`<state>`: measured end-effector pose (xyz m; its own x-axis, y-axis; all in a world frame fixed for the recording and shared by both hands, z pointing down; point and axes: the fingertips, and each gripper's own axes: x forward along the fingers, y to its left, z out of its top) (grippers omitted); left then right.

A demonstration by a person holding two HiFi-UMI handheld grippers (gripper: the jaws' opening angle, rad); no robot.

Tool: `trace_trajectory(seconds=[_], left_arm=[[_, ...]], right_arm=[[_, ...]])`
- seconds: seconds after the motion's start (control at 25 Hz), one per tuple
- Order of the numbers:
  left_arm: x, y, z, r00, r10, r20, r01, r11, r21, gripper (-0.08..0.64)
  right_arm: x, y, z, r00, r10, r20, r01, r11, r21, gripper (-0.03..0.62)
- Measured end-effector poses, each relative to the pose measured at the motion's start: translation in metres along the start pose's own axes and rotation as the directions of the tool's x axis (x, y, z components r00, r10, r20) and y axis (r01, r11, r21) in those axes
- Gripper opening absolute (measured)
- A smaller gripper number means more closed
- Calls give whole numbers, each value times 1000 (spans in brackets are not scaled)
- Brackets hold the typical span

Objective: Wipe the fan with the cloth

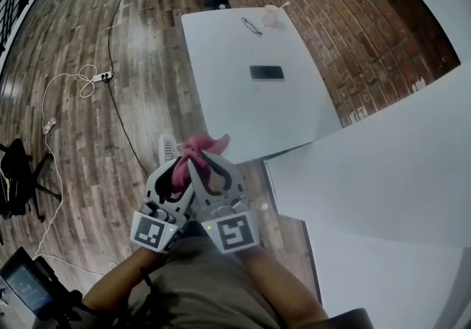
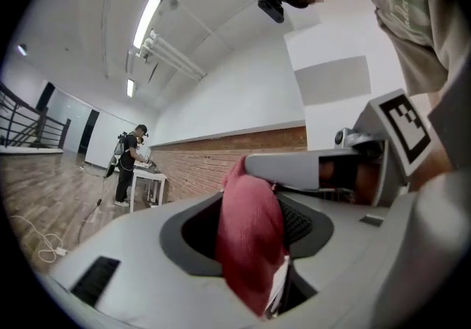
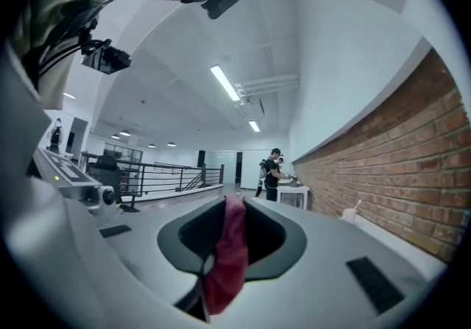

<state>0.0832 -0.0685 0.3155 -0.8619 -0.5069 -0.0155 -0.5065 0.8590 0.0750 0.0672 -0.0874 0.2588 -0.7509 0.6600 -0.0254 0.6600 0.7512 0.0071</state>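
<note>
A pink cloth (image 1: 197,148) is bunched between my two grippers, which are held close together in front of my body. My right gripper (image 1: 214,170) is shut on the cloth (image 3: 229,254), which hangs in a narrow fold between its jaws. My left gripper (image 1: 176,171) has the cloth (image 2: 250,239) between its jaws, but a gap shows beside one pad, so it is open. A white ribbed part (image 1: 168,149), perhaps the fan, peeks out on the floor just beyond the grippers; most of it is hidden.
A white table (image 1: 221,92) ahead carries a black phone (image 1: 266,73), glasses (image 1: 252,26) and a pink cup (image 1: 271,15). A white partition (image 1: 383,165) stands at the right. Cables and a power strip (image 1: 105,76) lie on the wooden floor; a chair (image 1: 18,173) is at the left.
</note>
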Motion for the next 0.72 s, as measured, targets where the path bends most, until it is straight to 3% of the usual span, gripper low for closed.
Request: trace_trajectory(seconds=[0.08,0.16,0.2,0.24,0.28,0.44,0.56,0.72], left_arm=[[-9,8,11,999,8,45,-6,999,-53,204],[-22,27,28,992,72,105,-59,991,-120,204],[-29,40,37,984,127,125,-110,984,-138,166],[-33,52,47,974,181,138,-163,978,-131,64],[-31,60,57,966,215,147,-202,974,-98,0],[17,34,81,970,205,130,-216,974,73,0],[30,18,68,973,220,75,-224,973,50,0],[47,6,31,978,208,-1,-208,978,15,-1]], right_arm=[[-9,-24,5,993,-119,-2,119,992,40,71],[-18,-45,13,975,-221,-12,221,975,1,69],[-21,-50,16,968,-251,-14,250,968,-35,69],[-21,-51,19,963,-267,-17,266,962,-66,69],[-20,-49,19,961,-274,-22,272,959,-82,69],[-8,-36,8,966,-258,-28,257,966,-39,69],[-9,-44,-8,968,-245,-49,245,970,-1,69],[-7,-69,-35,977,-203,-65,201,979,-37,69]])
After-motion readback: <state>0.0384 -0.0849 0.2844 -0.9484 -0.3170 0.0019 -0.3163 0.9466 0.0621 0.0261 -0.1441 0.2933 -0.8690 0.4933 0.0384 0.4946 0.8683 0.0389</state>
